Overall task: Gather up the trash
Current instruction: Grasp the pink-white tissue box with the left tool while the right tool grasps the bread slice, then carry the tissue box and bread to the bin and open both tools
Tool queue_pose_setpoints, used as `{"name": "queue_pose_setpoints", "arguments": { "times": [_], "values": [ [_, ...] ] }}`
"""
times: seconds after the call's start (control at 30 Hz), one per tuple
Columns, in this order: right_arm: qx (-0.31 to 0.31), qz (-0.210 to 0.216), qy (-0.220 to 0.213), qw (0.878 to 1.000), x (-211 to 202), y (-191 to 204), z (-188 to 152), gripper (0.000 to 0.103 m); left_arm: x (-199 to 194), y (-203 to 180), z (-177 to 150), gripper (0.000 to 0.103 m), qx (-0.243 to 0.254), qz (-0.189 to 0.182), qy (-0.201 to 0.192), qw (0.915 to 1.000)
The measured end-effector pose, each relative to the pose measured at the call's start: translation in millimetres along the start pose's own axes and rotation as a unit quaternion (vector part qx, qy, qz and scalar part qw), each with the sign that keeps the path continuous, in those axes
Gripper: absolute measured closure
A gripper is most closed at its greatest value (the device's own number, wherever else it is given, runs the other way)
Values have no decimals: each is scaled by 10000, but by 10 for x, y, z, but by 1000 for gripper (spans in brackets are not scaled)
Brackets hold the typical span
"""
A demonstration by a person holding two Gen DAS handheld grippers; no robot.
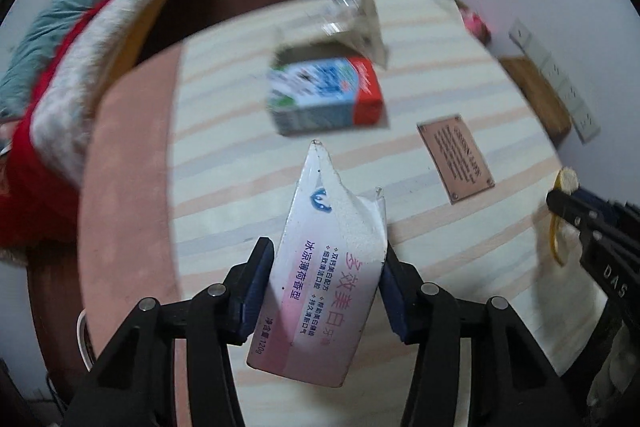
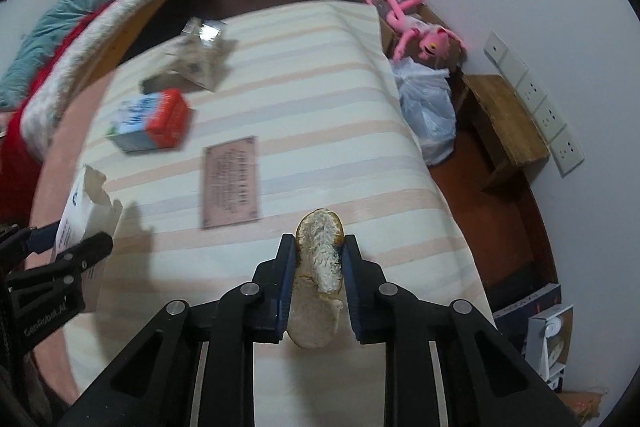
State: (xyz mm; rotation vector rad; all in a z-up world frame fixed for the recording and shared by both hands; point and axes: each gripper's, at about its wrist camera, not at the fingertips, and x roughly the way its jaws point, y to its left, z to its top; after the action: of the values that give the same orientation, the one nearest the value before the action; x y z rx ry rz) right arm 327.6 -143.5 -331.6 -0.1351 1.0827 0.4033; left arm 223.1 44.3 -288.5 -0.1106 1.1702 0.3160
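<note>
My left gripper is shut on a torn white and pink toothpaste box and holds it above the striped bed. The box also shows in the right wrist view at the left edge. My right gripper is shut on a curled piece of fruit peel, white inside. The peel shows in the left wrist view at the right edge. A blue and red carton lies on the bed beyond the left gripper, with crumpled clear plastic packaging behind it.
A brown label patch is sewn on the bed cover. A white plastic bag and a pink plush toy sit right of the bed, by a wooden stool. A second bed with teal bedding is at left.
</note>
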Motion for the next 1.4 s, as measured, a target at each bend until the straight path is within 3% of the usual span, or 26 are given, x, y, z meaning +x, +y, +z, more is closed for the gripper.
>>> {"name": "queue_pose_setpoints", "arguments": {
  "times": [0.17,0.33,0.53,0.8,1.0,1.1,1.4],
  "values": [
    [-164,434,-174,9988,-450,226,-82,79,-562,359,-178,56,-418,26,-428,9982],
    [-449,879,-345,9945,-881,602,-178,79,-1085,951,-431,56,-872,191,-904,9919],
    [-954,1518,-475,9827,-1335,1362,-336,79,-1678,1638,-844,56,-1369,566,-1329,9800],
    [-1854,2446,-297,9513,-1679,2865,-608,79,-2051,2714,-1473,56,-2161,1095,-1460,9592],
    [-2469,2802,118,9276,-1562,4068,-912,79,-1969,3532,-1942,56,-2827,1319,-1310,9410],
    [-2737,2866,413,9172,-1383,4635,-1076,79,-1760,3966,-2146,56,-3240,1235,-1097,9315],
    [-3158,2709,1543,8962,-357,5937,-1478,79,-601,5124,-2729,56,-4602,6,-24,8878]
  ]
}}
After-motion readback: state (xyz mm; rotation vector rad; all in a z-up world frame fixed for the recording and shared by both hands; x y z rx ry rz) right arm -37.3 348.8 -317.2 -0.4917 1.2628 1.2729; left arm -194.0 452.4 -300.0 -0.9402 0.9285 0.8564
